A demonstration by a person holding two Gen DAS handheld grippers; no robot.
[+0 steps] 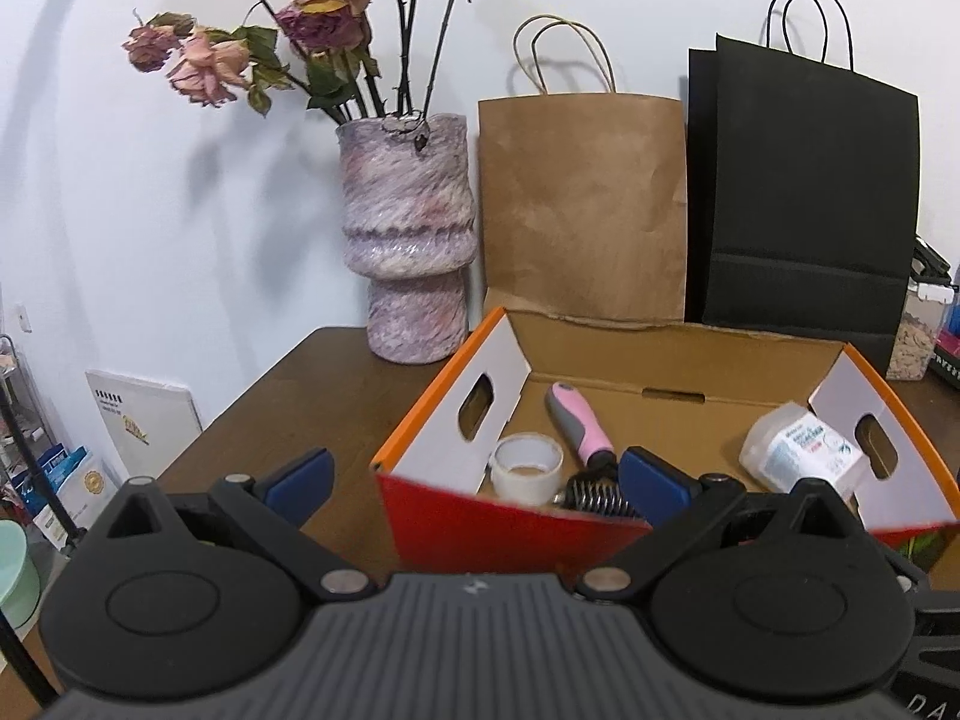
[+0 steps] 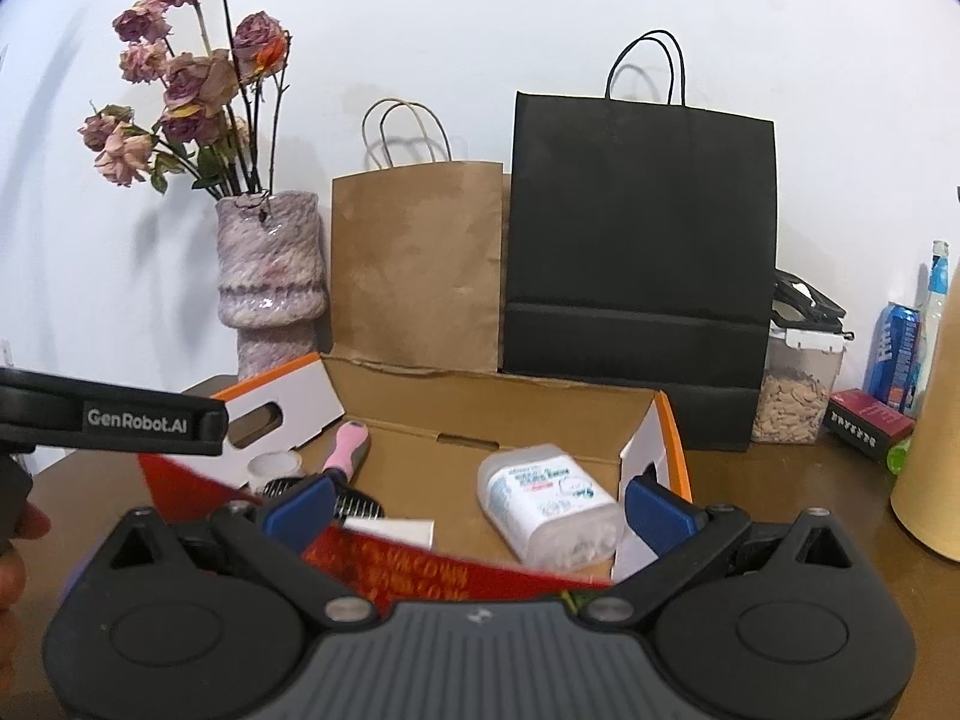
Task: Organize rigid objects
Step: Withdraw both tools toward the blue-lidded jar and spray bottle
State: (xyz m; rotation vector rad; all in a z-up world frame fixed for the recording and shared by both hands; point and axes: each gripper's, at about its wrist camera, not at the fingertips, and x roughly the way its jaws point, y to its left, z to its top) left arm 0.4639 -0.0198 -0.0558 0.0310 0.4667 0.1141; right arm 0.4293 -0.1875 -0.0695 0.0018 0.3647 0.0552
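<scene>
My left gripper (image 1: 474, 480) and right gripper (image 2: 477, 507) both gape wide, empty, low in frame before the orange-edged open cardboard box (image 2: 498, 414). Inside it I see a white tape roll (image 1: 528, 465), a pink-grey grooming brush (image 1: 579, 429) and a clear labelled plastic container (image 2: 549, 501).

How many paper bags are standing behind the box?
2. The brown paper bag stands against the wall just right of the vase. The black paper bag stands right beside it, further right. Another could be hidden behind them.
</scene>
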